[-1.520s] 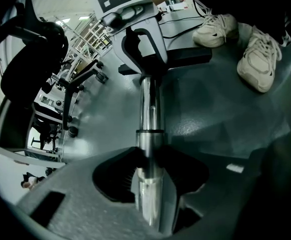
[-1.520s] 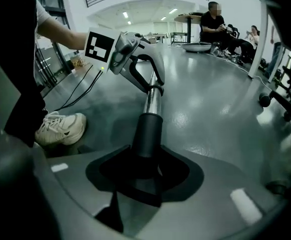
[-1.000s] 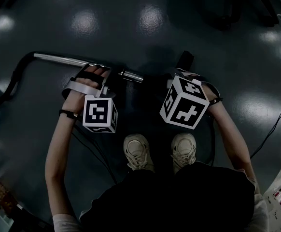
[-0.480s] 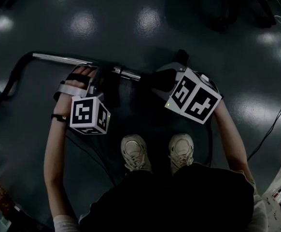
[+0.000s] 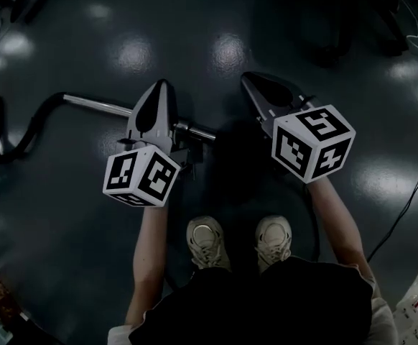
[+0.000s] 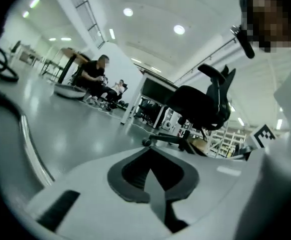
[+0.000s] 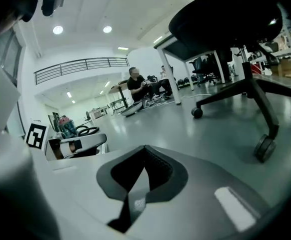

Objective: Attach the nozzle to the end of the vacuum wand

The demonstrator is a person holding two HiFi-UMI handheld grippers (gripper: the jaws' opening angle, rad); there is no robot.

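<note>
The left tool point(image 5: 159, 93) is held out in front of the person, above the dark floor point(image 5: 216, 20), with its marker cube point(image 5: 141, 178) nearest the body. In the left gripper view its jaws are seen pressed together, having just been closing, and nothing is caught between them. The right tool point(image 5: 256, 86) is held beside it, well apart, with its own cube point(image 5: 313, 142) turned up toward the head camera. Its jaws too have just been closing and are seen fully together in the right gripper view, again with nothing between them. The wand point(image 5: 98, 106) is seen lying on the floor, gripped by neither tool. In the head view its metal tube is seen running in from the left and passing under the left tool, and its free end is shown in the gap between the two tools. At its far left end a dark hose point(image 5: 11, 139) is joined to it and is curved away toward the edge of the view. Two pale shoes point(image 5: 205, 239) are seen just below the tools. A thin cable point(image 5: 410, 182) is seen trailing across the floor at the right. A black chair point(image 7: 235, 29) is shown close ahead of the right tool, and a seated person point(image 7: 134, 81) is seen far across the room.
</note>
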